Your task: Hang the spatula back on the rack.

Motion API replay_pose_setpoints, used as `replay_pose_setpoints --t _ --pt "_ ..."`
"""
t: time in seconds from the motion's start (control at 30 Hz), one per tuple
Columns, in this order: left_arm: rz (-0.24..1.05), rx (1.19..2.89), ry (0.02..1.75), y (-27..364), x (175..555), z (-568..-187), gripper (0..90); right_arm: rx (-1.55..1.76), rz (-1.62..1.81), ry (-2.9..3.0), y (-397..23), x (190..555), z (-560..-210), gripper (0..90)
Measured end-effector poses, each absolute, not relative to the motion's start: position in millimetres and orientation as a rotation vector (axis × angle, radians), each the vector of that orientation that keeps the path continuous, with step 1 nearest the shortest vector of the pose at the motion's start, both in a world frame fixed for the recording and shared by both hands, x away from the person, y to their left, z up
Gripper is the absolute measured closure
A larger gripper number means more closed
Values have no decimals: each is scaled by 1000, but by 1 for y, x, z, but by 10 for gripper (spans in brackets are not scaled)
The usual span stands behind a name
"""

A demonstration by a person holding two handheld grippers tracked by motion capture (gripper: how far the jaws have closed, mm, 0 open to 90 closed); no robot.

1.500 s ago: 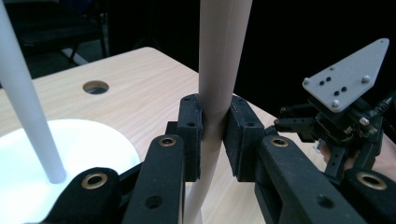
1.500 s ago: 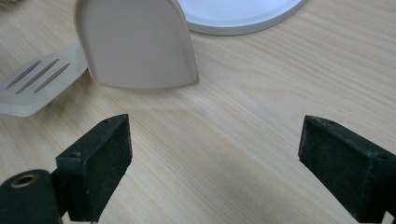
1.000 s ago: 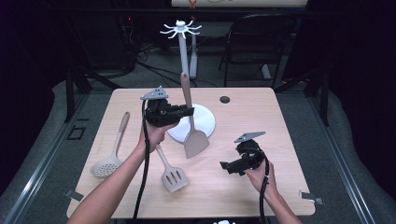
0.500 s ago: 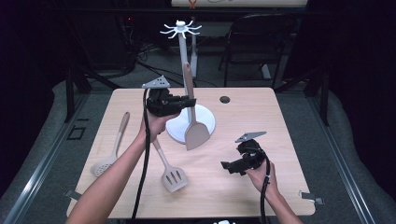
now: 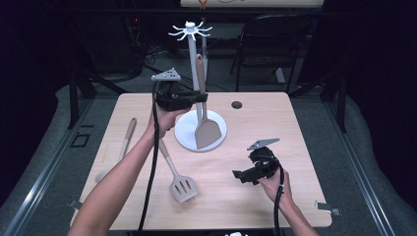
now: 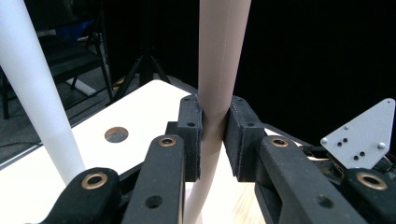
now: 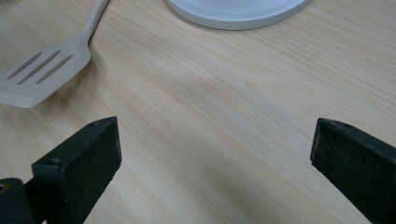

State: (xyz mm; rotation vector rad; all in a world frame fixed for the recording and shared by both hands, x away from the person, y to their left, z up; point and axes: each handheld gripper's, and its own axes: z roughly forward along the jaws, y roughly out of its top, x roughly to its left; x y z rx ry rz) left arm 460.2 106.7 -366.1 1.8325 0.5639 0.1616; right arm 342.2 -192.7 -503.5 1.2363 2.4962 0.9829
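Spoon (image 5: 123,147): lies at the left of the tabletop (image 5: 295,128), well apart from the work. Long handle, rounded bowl toward the near edge; matte beige, apparently silicone. No risk noted.

Slotted turner (image 5: 179,182): lies flat, near centre-left, head toward the near edge. Three slots show in the right gripper view (image 7: 39,70). The left forearm and cable pass over its handle; a dragging cable could shift it.

Left claw (image 5: 199,97): closed on the handle of the solid turner (image 5: 206,130), pads gripping both sides at mid-handle (image 6: 212,126). The turner hangs upright over the white base, blade down, just beside the pole of the rack (image 5: 191,59).

Hazards, as judged:
- The handle is smooth, round and tapered (a shape that slides through flat pads); a light grip could let it slip down or swing.
- The pole stands just beside the handle (image 6: 32,93); a sideways move could knock the rack, which is tall on a narrow stem and may rock on its round base.
- The hooks at the top are thin, short prongs; if the handle's end is brought up off-line, it will miss or drop off.
- The blade, being broad, may catch the base rim if lowered.

Rack: glossy white, likely plastic, disc base (image 7: 233,11).

Right claw (image 5: 241,176): wide open, holding nothing, low over bare wood-grain tabletop at the near right. Idle; no hazard.
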Motion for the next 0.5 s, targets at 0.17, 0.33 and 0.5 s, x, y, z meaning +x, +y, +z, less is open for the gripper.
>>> replay_pose_setpoints --t 0.17,0.33,0.5 --pt "159 1826 563 106 466 -359 773 1241 983 2497 -193 342 -504 16" --pt "165 1823 558 105 470 -351 773 1228 975 2505 -194 343 -504 16" --pt "162 1825 565 106 476 -345 773 1235 974 2498 -194 343 -504 16"
